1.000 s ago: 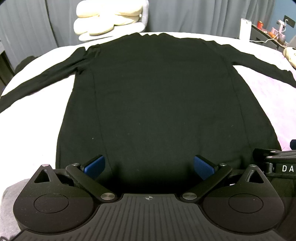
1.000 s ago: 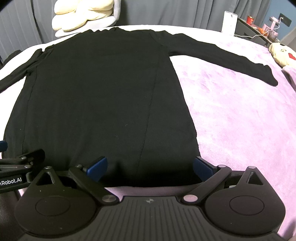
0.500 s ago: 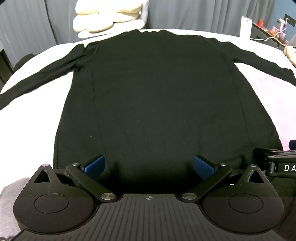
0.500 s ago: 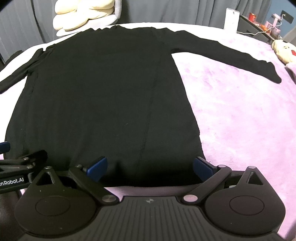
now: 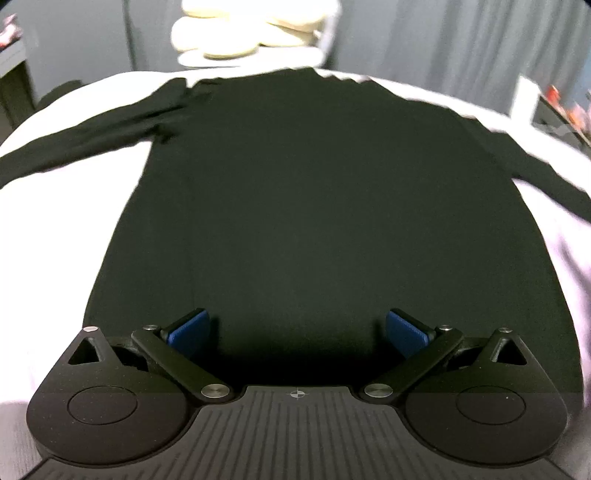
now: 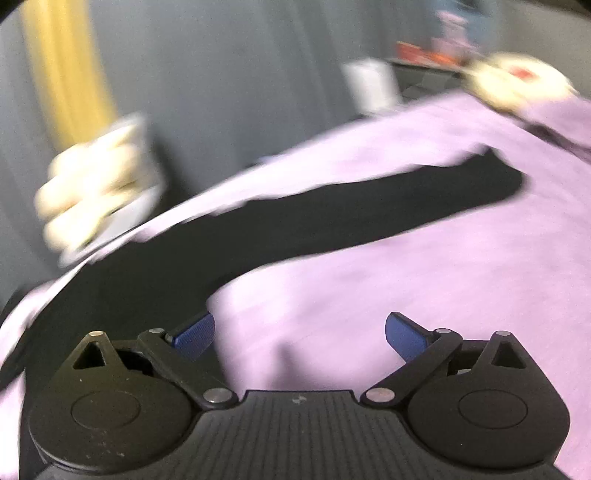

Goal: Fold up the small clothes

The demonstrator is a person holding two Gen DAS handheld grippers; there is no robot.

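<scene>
A black long-sleeved top [image 5: 314, 206] lies flat on the lilac bed cover [image 5: 55, 229], sleeves spread to both sides. My left gripper [image 5: 297, 330] is open and empty, over the lower hem at the middle of the top. My right gripper [image 6: 299, 332] is open and empty, over bare cover beside the top's right side, facing the right sleeve [image 6: 369, 214]. The sleeve's cuff [image 6: 498, 177] lies far right. The right wrist view is blurred by motion.
Cream cushions [image 5: 255, 29] are stacked beyond the bed's far edge, in front of grey curtains. A white box [image 6: 373, 86] and a cream plush toy [image 6: 517, 83] sit at the bed's far right. A cluttered side table [image 5: 565, 110] stands to the right.
My right gripper has swung right and forward, away from the hem, and now faces the right sleeve. My left gripper has shifted right toward the hem's middle. Both stay open.
</scene>
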